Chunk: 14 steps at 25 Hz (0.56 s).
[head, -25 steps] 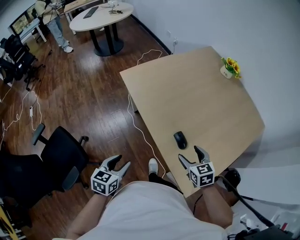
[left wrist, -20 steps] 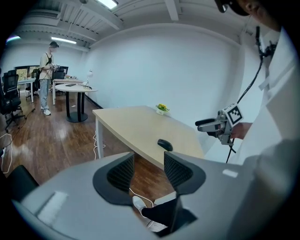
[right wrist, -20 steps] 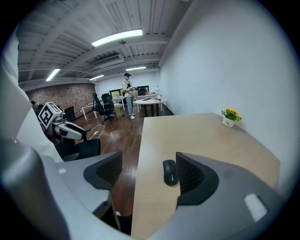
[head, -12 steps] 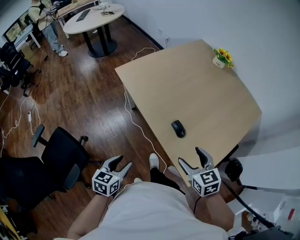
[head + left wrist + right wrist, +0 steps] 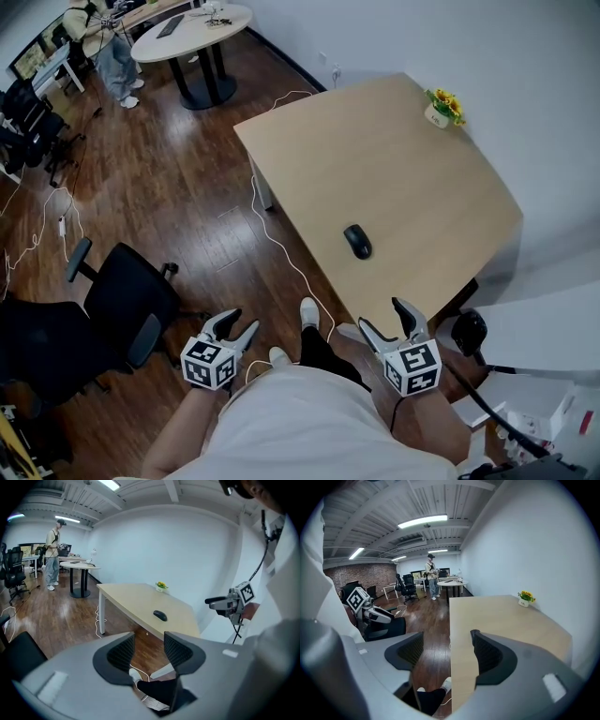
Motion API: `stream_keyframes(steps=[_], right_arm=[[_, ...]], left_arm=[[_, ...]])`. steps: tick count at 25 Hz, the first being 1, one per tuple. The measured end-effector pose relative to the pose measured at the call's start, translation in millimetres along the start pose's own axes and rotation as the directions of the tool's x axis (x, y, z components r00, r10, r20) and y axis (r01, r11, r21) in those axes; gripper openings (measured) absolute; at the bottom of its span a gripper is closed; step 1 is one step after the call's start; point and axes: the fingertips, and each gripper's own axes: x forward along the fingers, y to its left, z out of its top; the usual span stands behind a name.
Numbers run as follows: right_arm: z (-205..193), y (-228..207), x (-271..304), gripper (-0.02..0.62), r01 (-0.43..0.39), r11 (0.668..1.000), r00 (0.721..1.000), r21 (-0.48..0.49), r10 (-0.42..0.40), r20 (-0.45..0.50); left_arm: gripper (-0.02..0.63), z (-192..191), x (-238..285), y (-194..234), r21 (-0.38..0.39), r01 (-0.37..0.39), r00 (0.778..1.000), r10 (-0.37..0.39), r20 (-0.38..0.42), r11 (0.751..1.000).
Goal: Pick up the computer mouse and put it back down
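A black computer mouse lies on the light wood table, near its front edge; the left gripper view also shows the mouse. My right gripper is open and empty, held short of the table's near corner, well apart from the mouse. My left gripper is open too, out over the wooden floor left of the table. In the right gripper view the gripper points along the table's left edge, and the mouse does not show there. Nothing sits between the left gripper's jaws.
A small pot of yellow flowers stands at the table's far corner. A black office chair is to the left on the floor, with a white cable by the table leg. A round table and a person stand far off.
My right gripper has drawn back from beside the mouse to off the table's near edge. The mouse lies where it was. The left gripper has barely moved.
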Motion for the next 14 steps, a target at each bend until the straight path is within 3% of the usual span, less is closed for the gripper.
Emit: stream_keyframes(steps=[6,14], right_arm=[[-3,15,-7,0.341,-0.011,1.0,1.0,-0.012,0.012,0.026],[-16,23,-20,0.336,-0.017,0.999,1.0,-0.031,0.017,0.024]], left_arm=[[0.175,-16,-17,-2,-0.021,-0.05,0.999,0.05,0.017,0.999],[0.175,-34,-28,-20,-0.032,-0.04,0.999,0.041,0.028,0.999]])
